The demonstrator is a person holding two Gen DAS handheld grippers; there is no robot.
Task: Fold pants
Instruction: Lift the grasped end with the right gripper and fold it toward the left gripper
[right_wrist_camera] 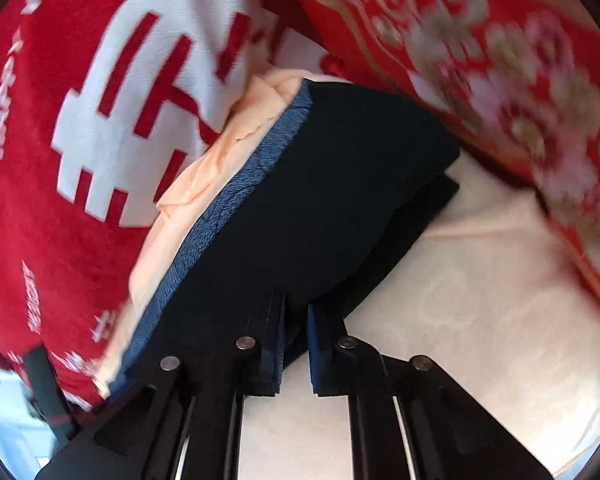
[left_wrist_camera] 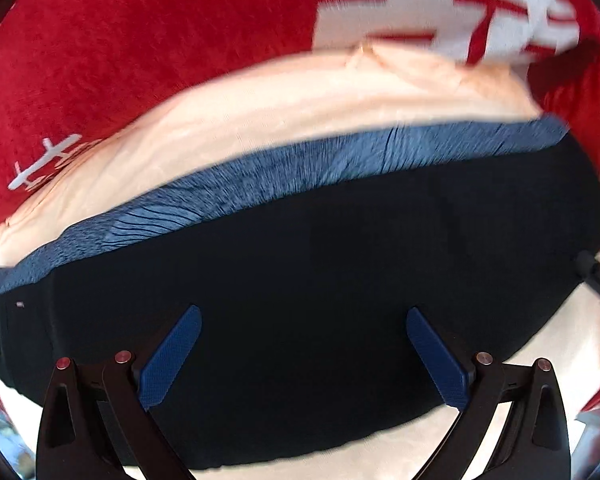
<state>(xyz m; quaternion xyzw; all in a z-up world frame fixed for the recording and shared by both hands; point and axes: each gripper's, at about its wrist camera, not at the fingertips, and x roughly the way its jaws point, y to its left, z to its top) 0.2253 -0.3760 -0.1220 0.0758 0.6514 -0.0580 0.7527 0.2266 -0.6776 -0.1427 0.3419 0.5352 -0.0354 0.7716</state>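
The left gripper hung nearest, its blue pads spread wide and clasping nothing, pointing down over the dark pants. Those pants lay folded directly beneath and ahead of it on a pale peach sheet, their blue ribbed waistband running along the far edge. Beyond the waistband spread a red blanket with white lettering. The right gripper had its jaws drawn nearly together, pinching a dark fold at the pants' near edge. To its right lay a red floral cloth.
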